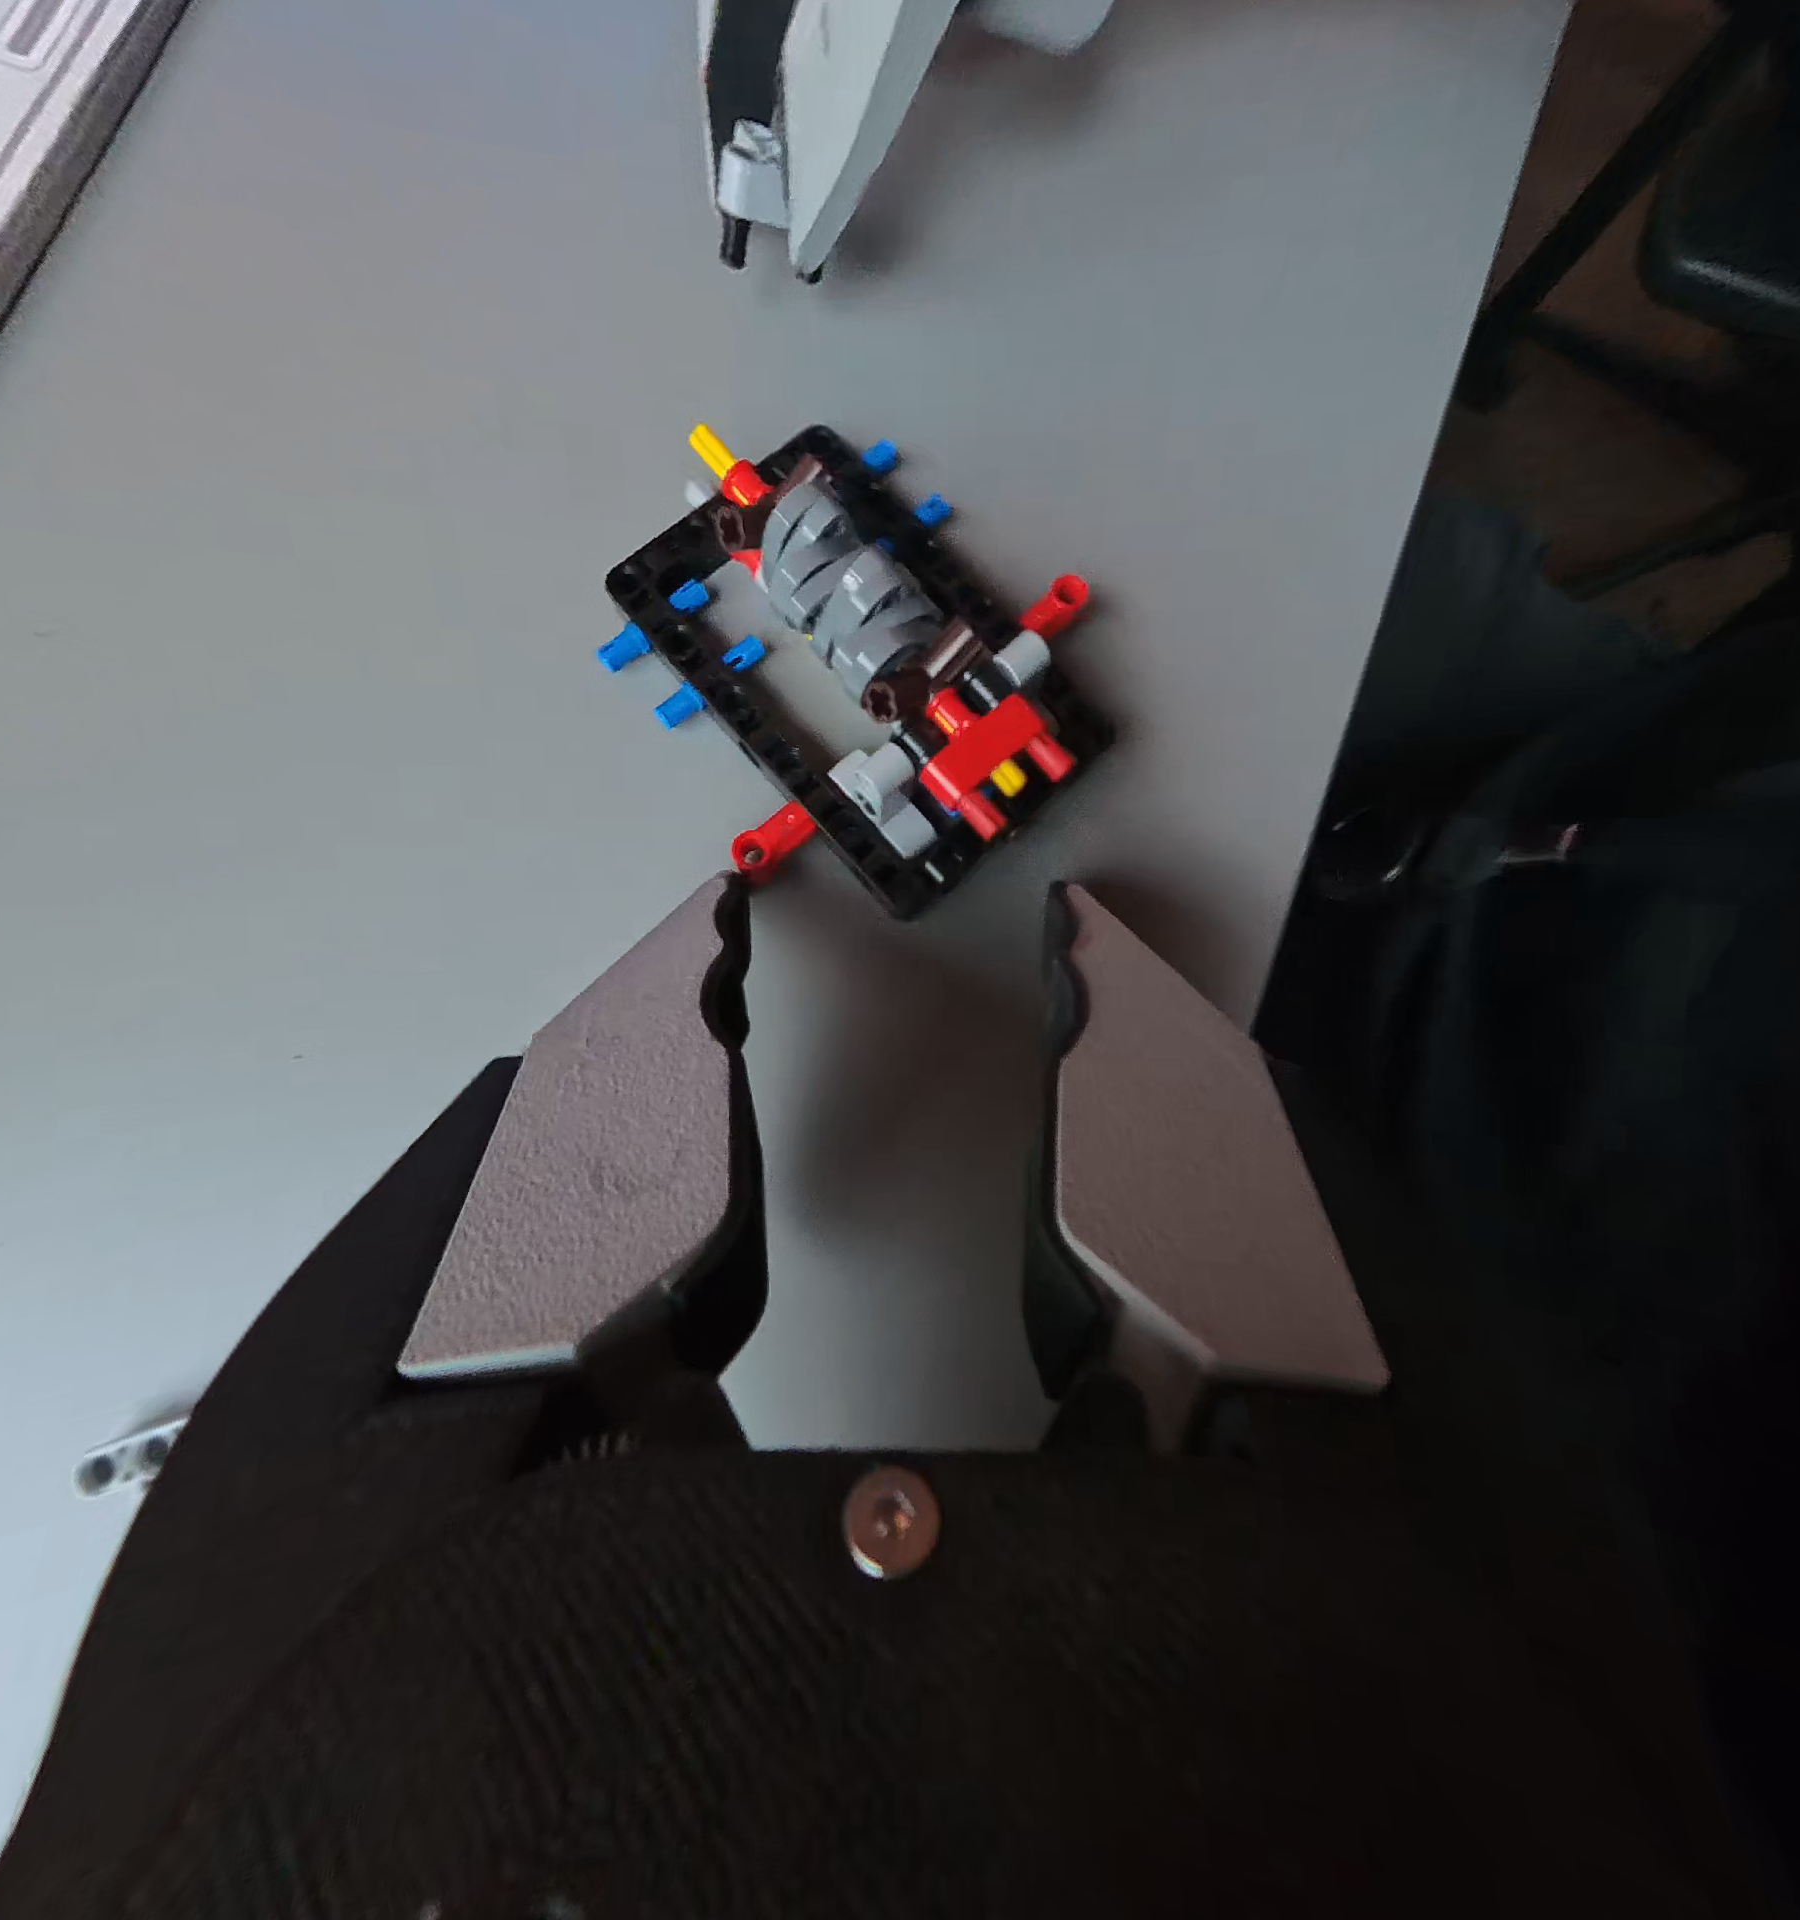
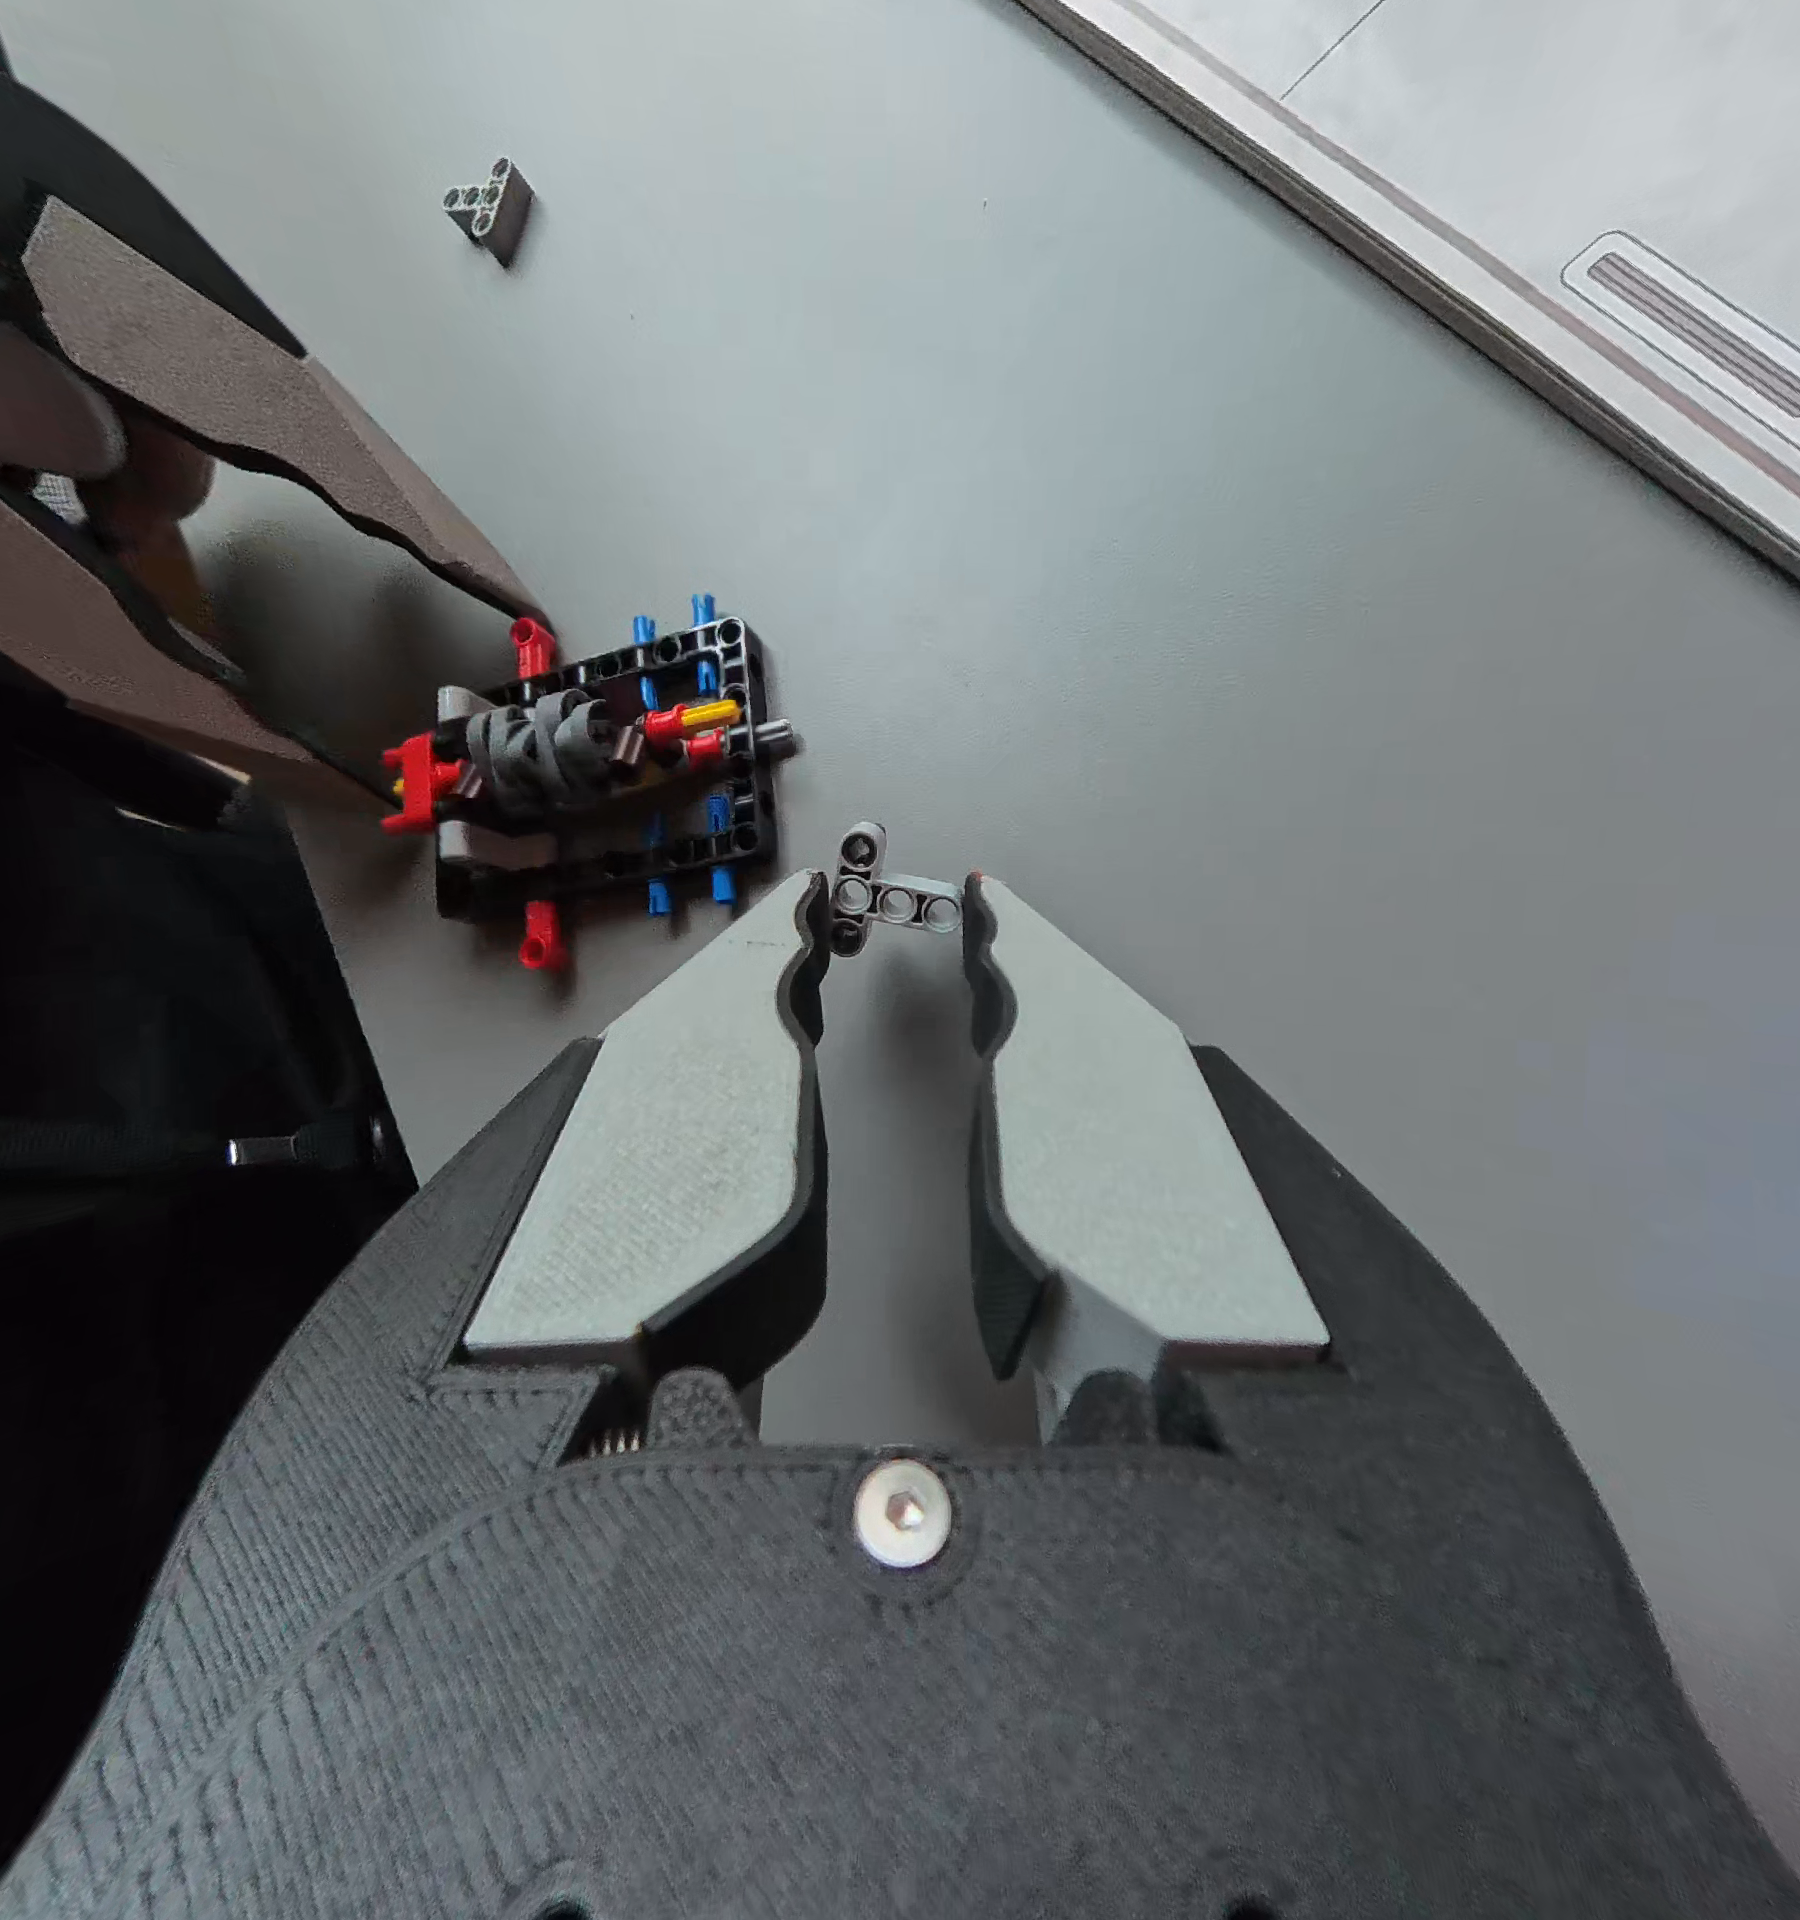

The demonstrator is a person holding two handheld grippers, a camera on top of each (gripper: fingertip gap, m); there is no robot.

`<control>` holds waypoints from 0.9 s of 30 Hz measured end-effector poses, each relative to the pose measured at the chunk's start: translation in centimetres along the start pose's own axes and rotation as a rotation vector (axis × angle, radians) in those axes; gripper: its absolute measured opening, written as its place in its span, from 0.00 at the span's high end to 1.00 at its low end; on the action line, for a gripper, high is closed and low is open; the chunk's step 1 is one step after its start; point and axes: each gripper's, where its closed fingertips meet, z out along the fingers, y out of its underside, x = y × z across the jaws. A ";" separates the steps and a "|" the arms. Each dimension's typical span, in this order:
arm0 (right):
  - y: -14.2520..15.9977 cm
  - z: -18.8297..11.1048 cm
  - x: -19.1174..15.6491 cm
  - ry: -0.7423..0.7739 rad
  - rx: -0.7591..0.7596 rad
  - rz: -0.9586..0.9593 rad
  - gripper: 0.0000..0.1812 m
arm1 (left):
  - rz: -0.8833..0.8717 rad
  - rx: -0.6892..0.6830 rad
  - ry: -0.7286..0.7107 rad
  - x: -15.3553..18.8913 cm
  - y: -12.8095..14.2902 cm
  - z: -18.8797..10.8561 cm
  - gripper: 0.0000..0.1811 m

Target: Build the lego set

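On the grey table (image 2: 1187, 623), one black frame (image 1: 854, 665), left gripper (image 1: 891, 894) spread empty, right gripper (image 2: 891, 899) clamping one T-beam (image 2: 896, 899), one loose beam (image 2: 485, 208).

grey table (image 2: 1187, 727) | booklet (image 2: 1602, 260) at edge | dark chair (image 1: 1758, 260) beside

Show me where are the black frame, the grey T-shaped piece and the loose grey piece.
black frame (image 1: 667, 561): left wrist view, far left corner.
grey T-shaped piece (image 2: 901, 902): right wrist view, its crossbar.
loose grey piece (image 2: 489, 208): right wrist view, its middle.

Grey table (image 2: 1135, 644) — black lego frame (image 2: 745, 717), loose grey beam (image 2: 489, 208), booklet (image 2: 1561, 208).
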 end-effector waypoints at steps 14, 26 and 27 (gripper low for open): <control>-0.4 -0.3 -3.4 0.037 -0.162 -0.292 0.88 | 0.135 0.083 -0.031 -0.4 -0.8 -0.7 0.64; -0.1 1.5 -2.4 0.066 -0.395 -0.461 0.88 | 0.283 0.033 0.100 0.0 -0.7 0.7 0.62; -0.2 1.6 -2.2 0.073 -0.408 -0.468 0.88 | 0.277 0.035 0.106 0.1 -0.7 0.8 0.62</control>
